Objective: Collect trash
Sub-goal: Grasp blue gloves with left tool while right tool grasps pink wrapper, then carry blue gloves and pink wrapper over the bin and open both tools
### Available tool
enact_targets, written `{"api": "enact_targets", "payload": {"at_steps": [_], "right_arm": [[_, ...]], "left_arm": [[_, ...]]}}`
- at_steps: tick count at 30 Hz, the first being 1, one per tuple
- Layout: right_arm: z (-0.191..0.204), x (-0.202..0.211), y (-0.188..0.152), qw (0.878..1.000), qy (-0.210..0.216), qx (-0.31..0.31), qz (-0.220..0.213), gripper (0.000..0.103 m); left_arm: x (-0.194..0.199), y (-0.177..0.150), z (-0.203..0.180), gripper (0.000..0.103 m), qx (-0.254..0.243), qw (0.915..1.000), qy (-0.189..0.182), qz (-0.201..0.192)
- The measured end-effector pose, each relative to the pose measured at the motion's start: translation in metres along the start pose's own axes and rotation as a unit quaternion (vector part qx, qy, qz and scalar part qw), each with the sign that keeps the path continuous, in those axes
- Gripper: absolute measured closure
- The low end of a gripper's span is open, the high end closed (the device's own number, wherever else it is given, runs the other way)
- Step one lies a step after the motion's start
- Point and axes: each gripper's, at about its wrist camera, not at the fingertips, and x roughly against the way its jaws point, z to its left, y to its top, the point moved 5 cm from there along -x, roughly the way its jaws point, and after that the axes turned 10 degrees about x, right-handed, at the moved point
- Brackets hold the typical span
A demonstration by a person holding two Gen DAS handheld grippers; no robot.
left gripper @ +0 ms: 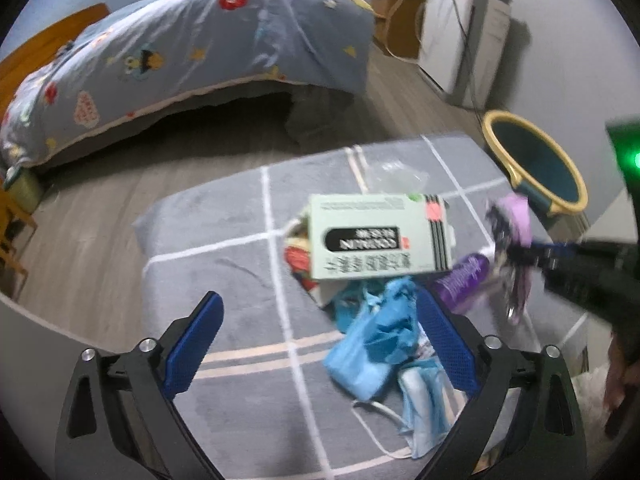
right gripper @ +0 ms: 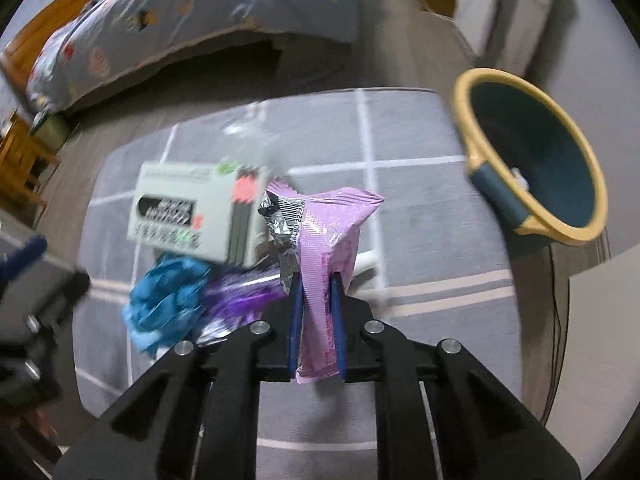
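Note:
My right gripper [right gripper: 316, 280] is shut on a pink foil wrapper [right gripper: 326, 232], lifted above the grey rug; the wrapper [left gripper: 514, 224] also shows at the right of the left wrist view, held by the right gripper [left gripper: 520, 252]. My left gripper [left gripper: 320, 308] stands open low over the trash pile. Between its fingers lie crumpled blue bags [left gripper: 372, 340] and a face mask [left gripper: 424, 408]. A pale green carton [left gripper: 380, 236] rests on other litter, with a purple wrapper [left gripper: 464, 280] beside it. The teal bin with a yellow rim [right gripper: 532, 160] stands to the right.
A grey rug with white lines [left gripper: 240, 280] covers the wooden floor. A bed with a blue patterned quilt [left gripper: 200, 52] stands behind. White cabinets [left gripper: 460, 40] line the far wall. A clear plastic piece [left gripper: 396, 176] lies behind the carton. A wooden chair [right gripper: 20, 160] is at left.

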Motion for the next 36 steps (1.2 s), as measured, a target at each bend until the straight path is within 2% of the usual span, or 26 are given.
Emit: {"api": "enact_targets", "payload": {"at_steps": [2,4,5,6,7,11,12,17,26,36], "right_arm": [[-0.005,-0.001,0.001,1.000,0.001,-0.014,0.001,0.090],[-0.013,-0.002,0.001,1.000,0.008,-0.029,0.004,0.090],[-0.014,-0.003,0.001,0.999,0.011,-0.034,0.006,0.090],[-0.014,-0.005,0.001,0.999,0.013,-0.035,0.007,0.090],[-0.015,-0.006,0.000,0.999,0.014,-0.035,0.008,0.090],[-0.019,-0.007,0.003,0.999,0.018,-0.033,0.008,0.090],[-0.019,-0.008,0.004,0.999,0.020,-0.033,0.009,0.090],[-0.019,-0.005,0.007,0.999,0.022,-0.034,0.002,0.090],[-0.017,0.014,0.019,0.998,0.034,-0.037,-0.023,0.090],[-0.023,0.069,0.059,0.995,0.066,-0.029,-0.072,0.090]], "left_arm": [[-0.007,-0.004,-0.007,0.009,-0.011,0.9999,0.005,0.009],[-0.014,-0.009,-0.017,0.016,-0.020,0.9996,-0.001,0.020],[-0.016,-0.010,-0.021,0.031,-0.022,0.9994,-0.006,0.025],[-0.020,-0.013,-0.026,0.042,-0.026,0.9989,-0.016,0.035],[-0.022,-0.014,-0.030,0.044,-0.030,0.9985,-0.019,0.041],[-0.036,-0.027,-0.044,0.071,-0.064,0.9947,-0.020,0.078],[-0.038,-0.028,-0.045,0.073,-0.067,0.9941,-0.022,0.083],[-0.026,-0.020,-0.043,0.080,-0.059,0.9957,-0.029,0.066],[0.027,0.015,-0.045,0.081,-0.062,0.9969,-0.044,-0.018],[0.060,0.055,-0.043,0.081,-0.045,0.9933,-0.045,-0.096]]}}
